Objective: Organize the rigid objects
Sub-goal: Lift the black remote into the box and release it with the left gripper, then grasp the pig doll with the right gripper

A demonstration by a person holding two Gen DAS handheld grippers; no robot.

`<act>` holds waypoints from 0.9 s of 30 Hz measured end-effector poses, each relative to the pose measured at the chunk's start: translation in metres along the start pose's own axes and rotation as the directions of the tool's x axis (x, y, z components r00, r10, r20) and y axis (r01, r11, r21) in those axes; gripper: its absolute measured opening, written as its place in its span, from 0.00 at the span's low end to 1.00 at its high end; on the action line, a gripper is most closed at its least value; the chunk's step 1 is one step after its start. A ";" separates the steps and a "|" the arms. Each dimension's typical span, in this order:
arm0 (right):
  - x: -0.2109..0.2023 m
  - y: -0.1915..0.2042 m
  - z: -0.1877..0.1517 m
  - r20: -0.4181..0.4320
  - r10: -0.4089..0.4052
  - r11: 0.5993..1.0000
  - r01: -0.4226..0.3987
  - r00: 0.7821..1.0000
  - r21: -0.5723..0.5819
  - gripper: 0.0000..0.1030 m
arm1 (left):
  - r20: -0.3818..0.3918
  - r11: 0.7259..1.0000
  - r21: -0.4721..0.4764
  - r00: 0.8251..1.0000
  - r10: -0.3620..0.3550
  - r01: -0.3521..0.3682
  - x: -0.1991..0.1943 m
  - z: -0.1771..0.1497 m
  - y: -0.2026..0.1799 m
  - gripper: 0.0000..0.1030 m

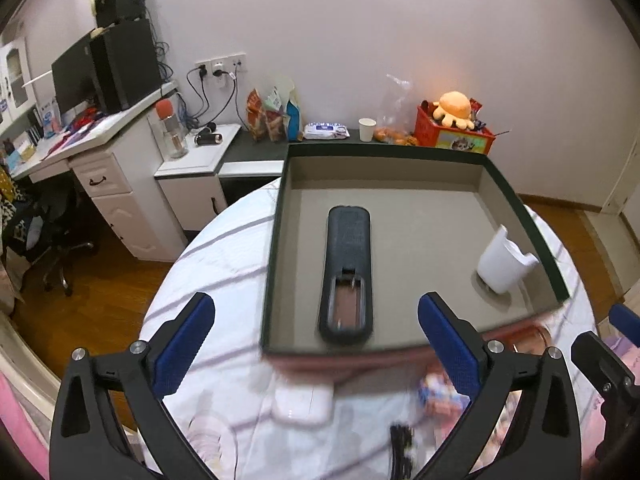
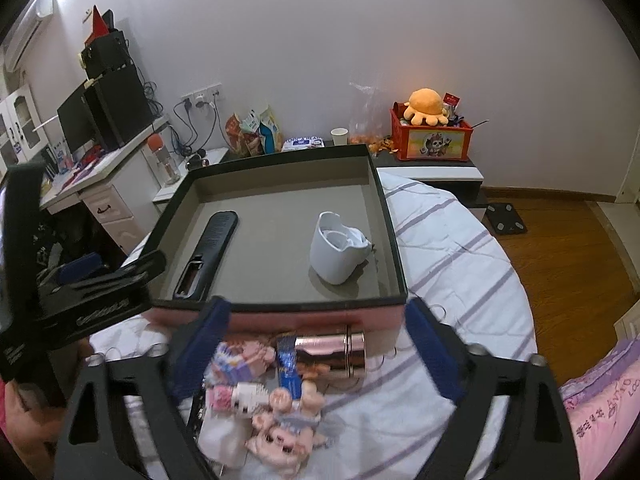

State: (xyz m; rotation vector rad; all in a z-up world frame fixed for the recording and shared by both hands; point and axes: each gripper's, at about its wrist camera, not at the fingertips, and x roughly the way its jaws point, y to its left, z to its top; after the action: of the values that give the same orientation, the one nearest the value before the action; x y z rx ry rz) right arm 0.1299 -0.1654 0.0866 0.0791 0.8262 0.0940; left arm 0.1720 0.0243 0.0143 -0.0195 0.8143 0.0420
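Inside the shallow box (image 1: 400, 236), on its grey card floor, a black remote (image 1: 349, 272) lies face down, long axis running front to back, its open battery bay toward the near wall. Off to its right a white plastic cup-shaped holder (image 1: 502, 264) with a notched rim stands near the box's right wall, well apart from the remote. The box has dark rims and a pink outer face, and sits on a bed (image 2: 460, 248) with a white, purple-striped sheet. Just in front of it lie a shiny copper-coloured metal cylinder (image 2: 332, 354) on its side, pink toy figures (image 2: 280, 420) and a white case (image 1: 304, 404). Both the left tongs (image 1: 316, 340) and the right tongs (image 2: 316, 344), black with blue textured pads, are spread wide, grasping and touching nothing.
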 end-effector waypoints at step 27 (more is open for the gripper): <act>-0.033 -0.002 -0.076 -0.083 -0.027 1.000 0.026 0.996 -0.014 1.00 | 0.020 1.000 0.002 1.000 0.008 -0.008 -0.077 -0.083 0.009 1.00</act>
State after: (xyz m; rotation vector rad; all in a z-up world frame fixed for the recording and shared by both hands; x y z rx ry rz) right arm 0.0516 -0.1688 0.0592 0.0523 0.9094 0.0784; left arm 0.0590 0.0278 0.0134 -0.0135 0.7942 0.0486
